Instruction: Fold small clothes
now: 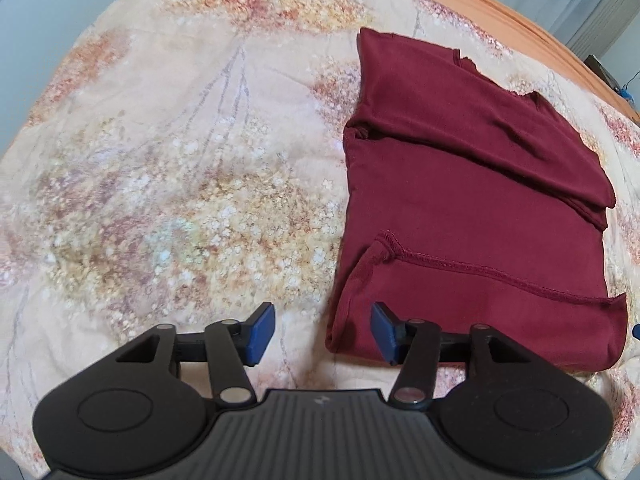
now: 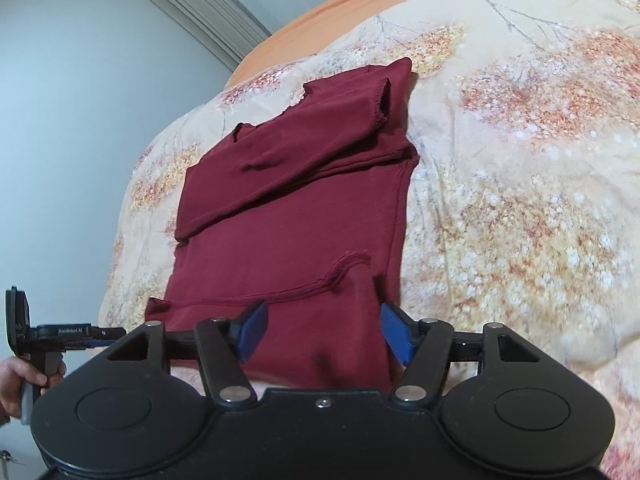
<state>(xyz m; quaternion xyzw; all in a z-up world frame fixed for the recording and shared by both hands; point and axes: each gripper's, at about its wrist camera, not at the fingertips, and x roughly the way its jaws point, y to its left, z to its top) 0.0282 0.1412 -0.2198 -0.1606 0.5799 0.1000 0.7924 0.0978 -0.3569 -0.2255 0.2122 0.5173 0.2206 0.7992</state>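
Maroon knit shirt, folded rect., floral bedspread

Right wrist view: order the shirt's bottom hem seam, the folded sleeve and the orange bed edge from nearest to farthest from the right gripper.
Measured from the right gripper, which is open over the shirt's near end:
1. Bottom hem seam, just ahead of the pads.
2. Folded sleeve, lying across the shirt's upper half.
3. Orange bed edge, beyond the floral bedspread, at the top.
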